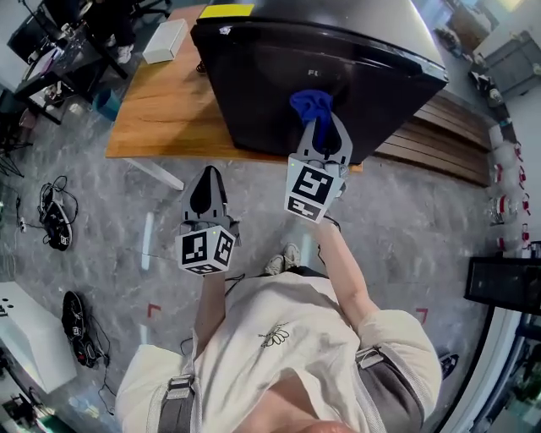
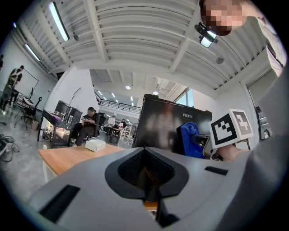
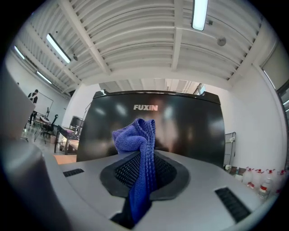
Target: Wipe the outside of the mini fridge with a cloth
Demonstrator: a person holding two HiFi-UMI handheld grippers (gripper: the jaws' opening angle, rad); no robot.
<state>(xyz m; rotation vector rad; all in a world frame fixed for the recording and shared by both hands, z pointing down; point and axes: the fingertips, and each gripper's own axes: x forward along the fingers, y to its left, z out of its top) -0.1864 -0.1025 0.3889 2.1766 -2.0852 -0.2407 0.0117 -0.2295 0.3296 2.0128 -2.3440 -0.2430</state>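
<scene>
As the right hand-held gripper [image 1: 320, 134] clamped the blue cloth [image 1: 308, 105], seemingly soft and limp, by a bunched fold before the glossy mini fridge [image 1: 355, 59], the left hand-held gripper [image 1: 205, 194] hung closed, empty.

Open-plan lab: ribbed ceiling [image 3: 135, 36], strip lights [image 3: 199, 13], equipment desks [image 2: 56, 130], floor cables [image 1: 52, 203].

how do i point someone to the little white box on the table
Find the wooden table carrying the big black mini fridge. On the bare tabletop left of the fridge, apart from it, toward the far end, lies a small flat white box. It is the only white thing on the wood; the blue cloth is held at the fridge front.
</scene>
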